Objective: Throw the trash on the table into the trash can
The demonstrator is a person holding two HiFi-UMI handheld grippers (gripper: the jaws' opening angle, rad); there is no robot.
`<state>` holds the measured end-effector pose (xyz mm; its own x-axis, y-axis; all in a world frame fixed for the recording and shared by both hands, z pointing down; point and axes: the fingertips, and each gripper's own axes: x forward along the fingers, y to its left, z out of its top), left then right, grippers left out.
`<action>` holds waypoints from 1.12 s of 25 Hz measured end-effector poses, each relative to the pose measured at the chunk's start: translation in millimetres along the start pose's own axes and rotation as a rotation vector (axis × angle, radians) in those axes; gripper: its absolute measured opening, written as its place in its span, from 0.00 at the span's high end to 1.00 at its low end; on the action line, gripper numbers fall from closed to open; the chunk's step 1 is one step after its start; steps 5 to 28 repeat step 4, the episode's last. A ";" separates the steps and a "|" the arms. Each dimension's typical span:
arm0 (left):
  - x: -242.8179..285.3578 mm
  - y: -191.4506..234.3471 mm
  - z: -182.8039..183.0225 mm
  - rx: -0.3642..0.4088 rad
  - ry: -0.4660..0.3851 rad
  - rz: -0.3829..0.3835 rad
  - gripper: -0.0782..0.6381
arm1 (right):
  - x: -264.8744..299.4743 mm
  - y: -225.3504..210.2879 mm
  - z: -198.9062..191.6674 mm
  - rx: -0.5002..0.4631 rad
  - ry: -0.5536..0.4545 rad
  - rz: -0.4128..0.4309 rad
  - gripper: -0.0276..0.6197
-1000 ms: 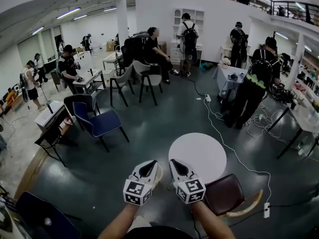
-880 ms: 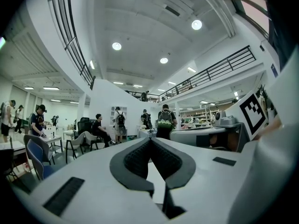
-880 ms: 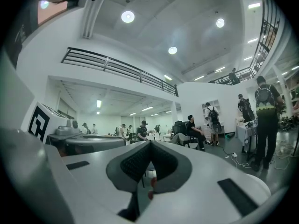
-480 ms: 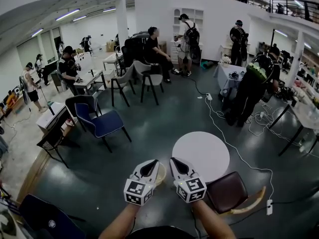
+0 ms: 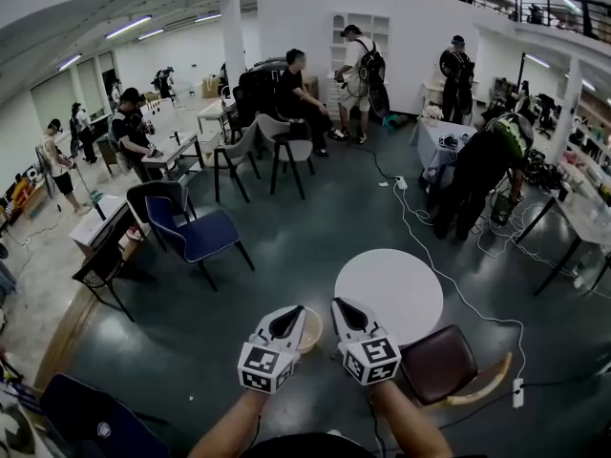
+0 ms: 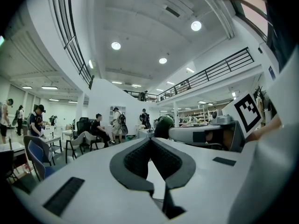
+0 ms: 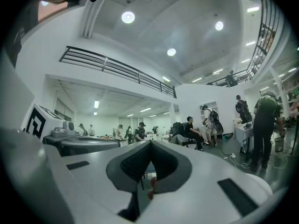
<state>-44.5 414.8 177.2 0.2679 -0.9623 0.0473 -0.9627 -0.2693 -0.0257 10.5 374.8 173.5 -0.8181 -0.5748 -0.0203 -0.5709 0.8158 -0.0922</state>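
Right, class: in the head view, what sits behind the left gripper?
Part of a pale beige round container, perhaps the trash can, shows past the white left gripper. Its inside and most of its body are covered by that gripper.

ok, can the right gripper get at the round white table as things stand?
Probably yes. In the head view the right gripper points at the near edge of the white table, with nothing visible between them. The brown chair stands off to the side, not in the way.
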 end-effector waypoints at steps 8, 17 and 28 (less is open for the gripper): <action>-10.4 6.5 2.2 0.003 -0.004 -0.005 0.87 | 3.4 13.9 -0.4 -0.003 0.001 -0.001 0.93; -10.4 6.5 2.2 0.003 -0.004 -0.005 0.87 | 3.4 13.9 -0.4 -0.003 0.001 -0.001 0.93; -10.4 6.5 2.2 0.003 -0.004 -0.005 0.87 | 3.4 13.9 -0.4 -0.003 0.001 -0.001 0.93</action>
